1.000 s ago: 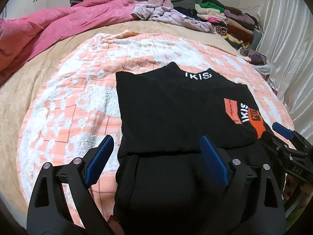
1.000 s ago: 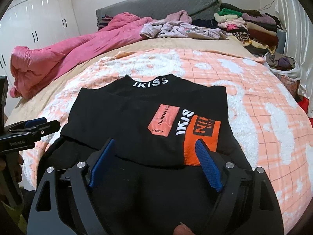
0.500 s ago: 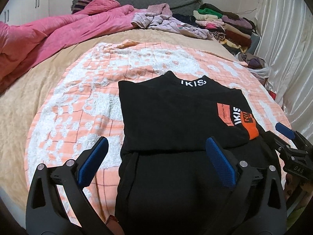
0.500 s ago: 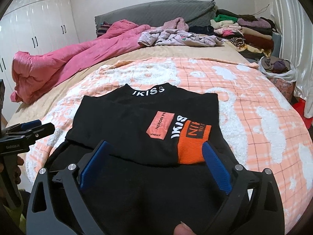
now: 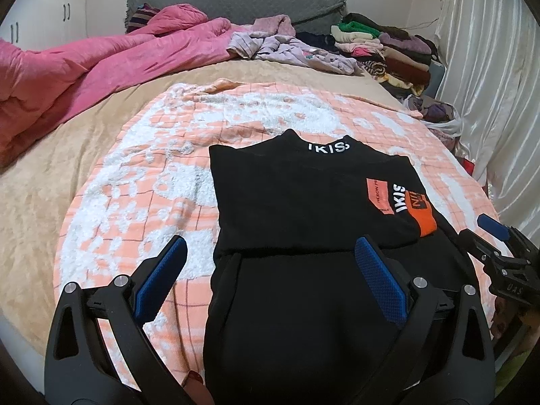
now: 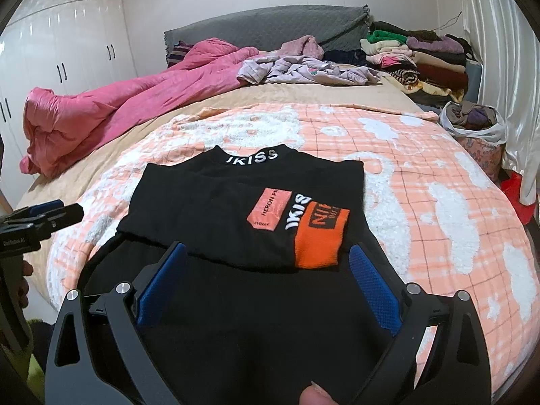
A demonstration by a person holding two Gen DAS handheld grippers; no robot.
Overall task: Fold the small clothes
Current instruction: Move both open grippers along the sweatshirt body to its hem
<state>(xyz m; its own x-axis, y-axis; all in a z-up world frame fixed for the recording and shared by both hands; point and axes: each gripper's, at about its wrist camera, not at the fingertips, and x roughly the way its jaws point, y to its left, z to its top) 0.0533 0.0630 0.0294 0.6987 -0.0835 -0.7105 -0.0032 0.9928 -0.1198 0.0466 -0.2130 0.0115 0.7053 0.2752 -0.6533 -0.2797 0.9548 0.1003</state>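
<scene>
A black sweater (image 5: 303, 209) with white lettering on the collar and an orange patch lies on the peach and white blanket (image 5: 141, 175), its sleeves folded across the chest. It also shows in the right wrist view (image 6: 216, 209). My left gripper (image 5: 270, 270) is open and empty, above the sweater's near left part. My right gripper (image 6: 266, 270) is open and empty, above the near hem. The right gripper shows at the right edge of the left wrist view (image 5: 496, 243). The left gripper shows at the left edge of the right wrist view (image 6: 44, 216).
A pink quilt (image 6: 118, 108) lies along the far left of the bed. Loose pale clothes (image 6: 303, 71) and a stack of folded clothes (image 6: 425, 57) sit at the head. A plastic bag of clothes (image 6: 472, 121) stands off the right side by a white curtain.
Both grippers have pulled back towards me and risen a little, so the sweater looks smaller and farther. Both stay open and the sweater has not moved.
</scene>
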